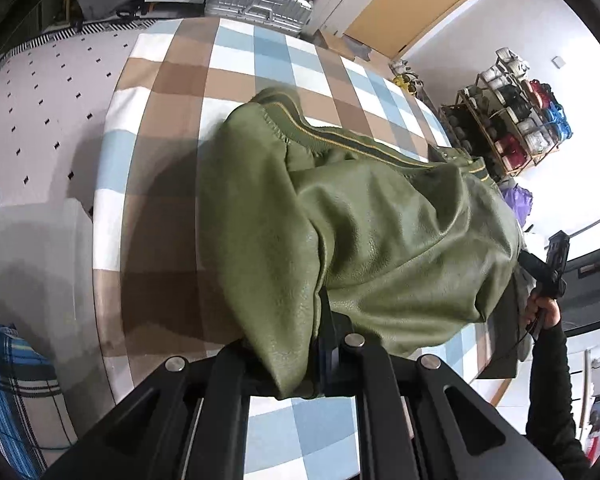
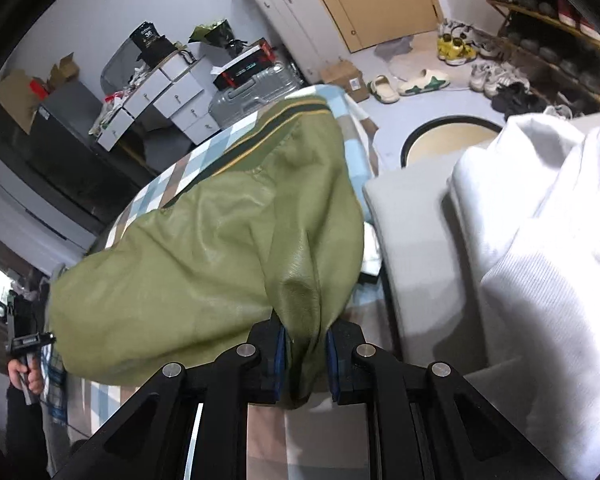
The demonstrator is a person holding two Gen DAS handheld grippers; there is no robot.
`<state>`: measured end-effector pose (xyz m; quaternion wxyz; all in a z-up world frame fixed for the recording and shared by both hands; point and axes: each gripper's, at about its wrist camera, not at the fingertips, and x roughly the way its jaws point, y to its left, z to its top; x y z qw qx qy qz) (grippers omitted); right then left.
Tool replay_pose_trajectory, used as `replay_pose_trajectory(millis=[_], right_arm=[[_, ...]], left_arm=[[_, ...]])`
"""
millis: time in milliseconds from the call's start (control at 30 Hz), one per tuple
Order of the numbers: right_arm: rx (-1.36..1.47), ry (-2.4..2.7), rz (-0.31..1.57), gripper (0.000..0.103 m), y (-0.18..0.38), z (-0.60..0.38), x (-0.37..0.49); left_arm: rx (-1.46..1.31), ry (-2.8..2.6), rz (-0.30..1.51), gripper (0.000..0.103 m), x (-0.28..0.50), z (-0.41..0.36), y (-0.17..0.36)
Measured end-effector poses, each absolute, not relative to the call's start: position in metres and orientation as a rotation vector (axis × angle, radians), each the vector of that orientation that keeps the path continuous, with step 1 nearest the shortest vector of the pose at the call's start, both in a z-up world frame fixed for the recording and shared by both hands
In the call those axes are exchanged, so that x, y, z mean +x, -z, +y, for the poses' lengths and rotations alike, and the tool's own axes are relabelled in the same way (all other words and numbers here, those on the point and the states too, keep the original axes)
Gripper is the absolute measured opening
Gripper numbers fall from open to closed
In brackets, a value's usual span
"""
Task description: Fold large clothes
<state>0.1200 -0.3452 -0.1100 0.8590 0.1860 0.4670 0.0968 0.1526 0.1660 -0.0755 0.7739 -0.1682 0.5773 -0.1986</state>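
Left wrist view, left to right. Pale dotted sheet (image 1: pixel 32 120) on the far left, a blue plaid cloth (image 1: pixel 8 392) bunched at the near-left corner. Next, the checked blanket (image 1: pixel 172 92) in brown, white and blue covers the bed; a broad strip of it lies bare along its left side and across its far end, up to a silver suitcase (image 1: pixel 260 4) standing beyond the far edge. The green jacket (image 1: pixel 372 232) fills the middle and right of the blanket, its striped ribbed hem (image 1: pixel 340 144) on the far side, its near side lifted off the blanket. Left tool (image 1: pixel 312 364) is clamped on a near fold of the jacket; fabric hides most of its pads. Far right: a hand (image 1: pixel 542 312) in a dark sleeve holds the other tool's grip, past the jacket's right edge. A shoe rack (image 1: pixel 508 120) stands against the white wall beyond.

Right wrist view, left to right. A hand (image 2: pixel 28 372) with the left tool's handle at the far left edge. The jacket hangs taut between the two tools, above the blanket. Right tool (image 2: pixel 306 364) is closed on a bunched fold, blue pads (image 2: pixel 281 360) pressing either side. Right of it, a grey cushion (image 2: pixel 412 248), then a white garment (image 2: pixel 540 260) heaped on it. Open floor (image 2: pixel 384 148) beyond, with sandals (image 2: pixel 404 84) and a round mat (image 2: pixel 448 140).
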Motion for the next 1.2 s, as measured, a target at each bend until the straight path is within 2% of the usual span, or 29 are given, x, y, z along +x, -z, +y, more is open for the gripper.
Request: replay_pose_trajectory(millis=[200, 233, 267, 333, 400, 567, 600, 633, 667, 700, 767, 800, 833, 933, 1067, 1200], right_arm=[[0.333, -0.104, 0.932, 0.013, 0.081, -0.356, 0.123], [0.328, -0.086, 0.931, 0.008, 0.083, -0.357, 0.122], [0.318, -0.079, 0.939, 0.007, 0.086, -0.356, 0.12], [0.268, -0.061, 0.974, 0.007, 0.094, -0.349, 0.121], [0.236, -0.052, 0.985, 0.008, 0.095, -0.341, 0.118], [0.141, -0.034, 0.884, 0.019, 0.052, -0.318, 0.098], [0.121, -0.055, 0.836, 0.029, 0.038, -0.308, 0.093], [0.092, -0.081, 0.794, 0.049, 0.025, -0.297, 0.086], [0.06, -0.097, 0.759, 0.059, 0.014, -0.285, 0.082], [0.032, -0.112, 0.721, 0.067, 0.005, -0.273, 0.078], [-0.009, -0.224, 0.691, 0.071, -0.007, -0.236, 0.076], [-0.029, -0.312, 0.722, 0.075, -0.006, -0.21, 0.082], [-0.049, -0.34, 0.734, 0.075, -0.003, -0.193, 0.087], [-0.181, -0.321, 0.794, 0.075, 0.026, -0.129, 0.119], [-0.244, -0.242, 1.045, 0.075, 0.109, -0.107, 0.169], [-0.282, -0.215, 1.061, 0.083, 0.142, -0.107, 0.18]], left_arm=[[-0.374, 0.46, 1.231, 0.007, 0.144, 0.17, 0.072], [-0.384, 0.464, 1.223, 0.007, 0.143, 0.171, 0.074], [-0.377, 0.475, 1.231, 0.011, 0.141, 0.17, 0.076], [-0.328, 0.451, 1.27, 0.025, 0.137, 0.166, 0.082], [-0.339, 0.42, 1.283, 0.028, 0.132, 0.173, 0.08], [-0.329, 0.365, 1.178, 0.031, 0.106, 0.189, 0.035], [-0.286, 0.353, 1.139, 0.032, 0.101, 0.186, 0.018], [-0.279, 0.367, 1.107, 0.033, 0.097, 0.182, 0.006], [-0.304, 0.41, 1.051, 0.036, 0.094, 0.174, -0.011], [-0.318, 0.439, 1.007, 0.054, 0.092, 0.163, -0.022], [-0.295, 0.491, 0.944, 0.085, 0.091, 0.128, -0.035], [-0.264, 0.538, 0.93, 0.086, 0.094, 0.1, -0.035], [-0.242, 0.569, 0.945, 0.086, 0.099, 0.079, -0.029], [-0.183, 0.586, 1.1, 0.086, 0.129, 0.002, 0.017], [-0.088, 0.4, 1.232, 0.088, 0.16, -0.016, 0.091], [-0.079, 0.396, 1.205, 0.088, 0.164, -0.01, 0.103]])
